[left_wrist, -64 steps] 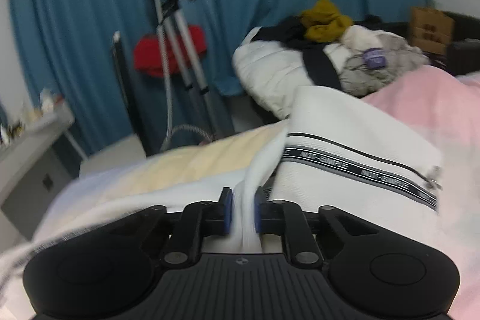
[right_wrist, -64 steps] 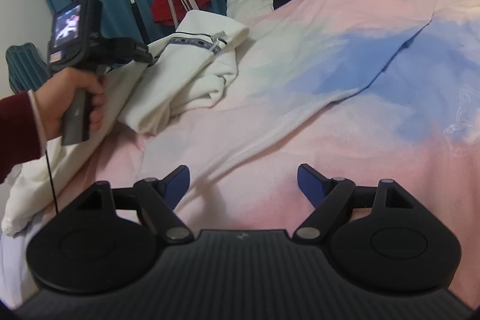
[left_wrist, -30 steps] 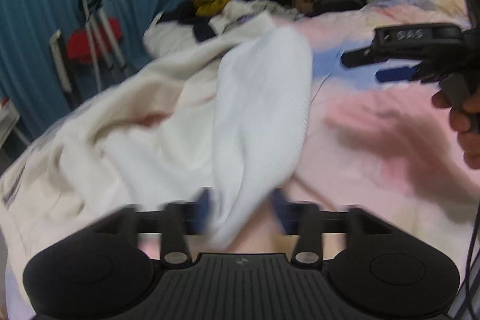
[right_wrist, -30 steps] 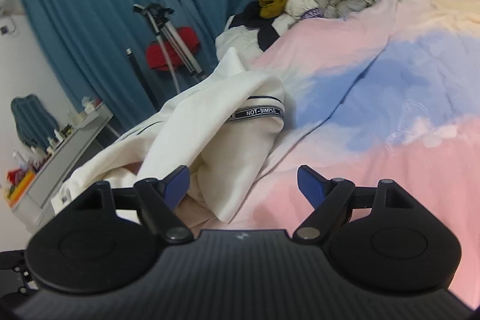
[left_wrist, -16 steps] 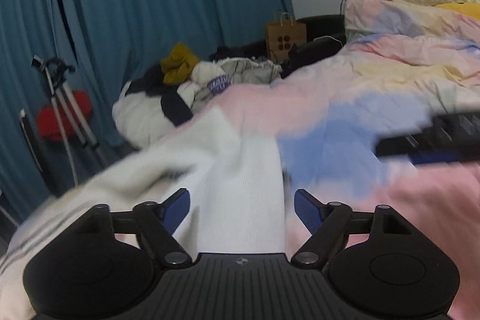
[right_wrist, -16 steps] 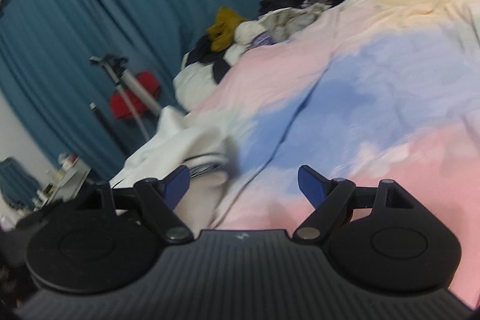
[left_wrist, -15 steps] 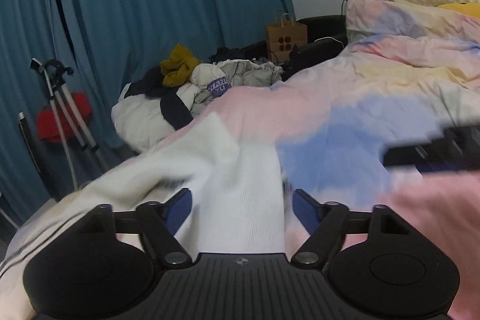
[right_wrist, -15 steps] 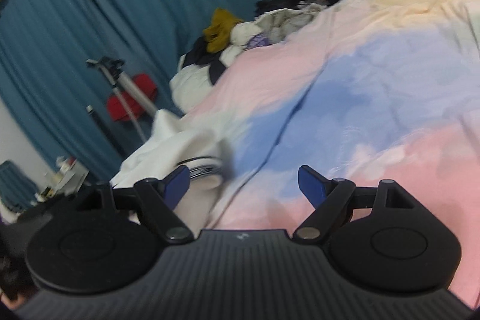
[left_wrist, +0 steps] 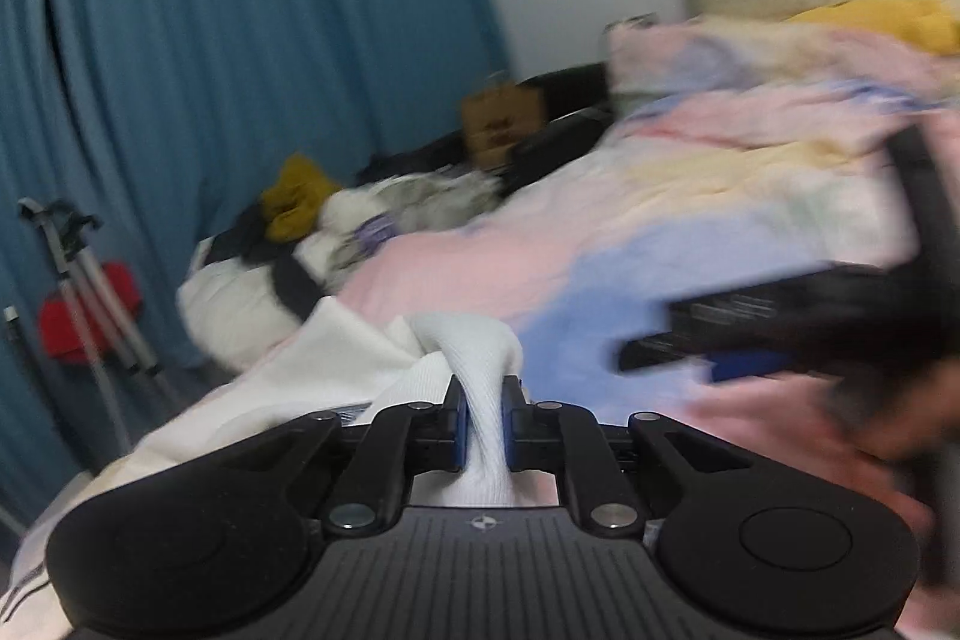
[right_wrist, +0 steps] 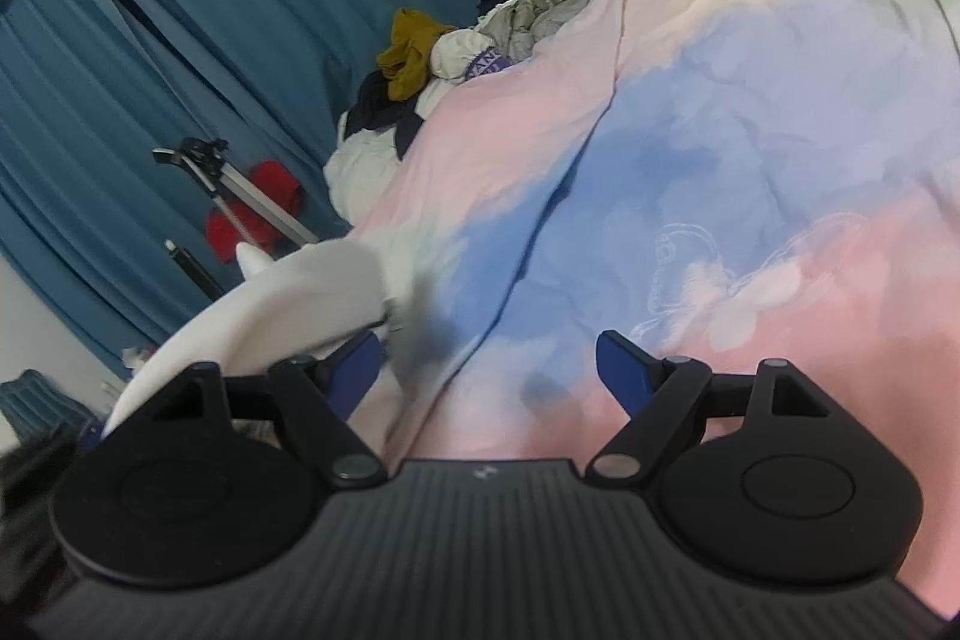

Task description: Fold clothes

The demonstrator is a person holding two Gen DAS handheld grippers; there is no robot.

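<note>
Half a second back the left gripper (left_wrist: 482,415) stood open astride the white garment (left_wrist: 354,370); now its jaws are clamped on a bunched ribbed edge of that cloth. Garment lies on the pastel duvet (right_wrist: 750,112), trailing off left of the pinch toward the near edge of the bed; pinched fold runs straight out between the fingers.

Right gripper (right_wrist: 489,367), jaws wide and holding nothing, hovers over the duvet with the garment's free edge just off its left finger. In the left wrist view it shows blurred, right of the pinch.

Judgement: right hand is well placed to take a second edge; it needs to shift left toward the garment.
</note>
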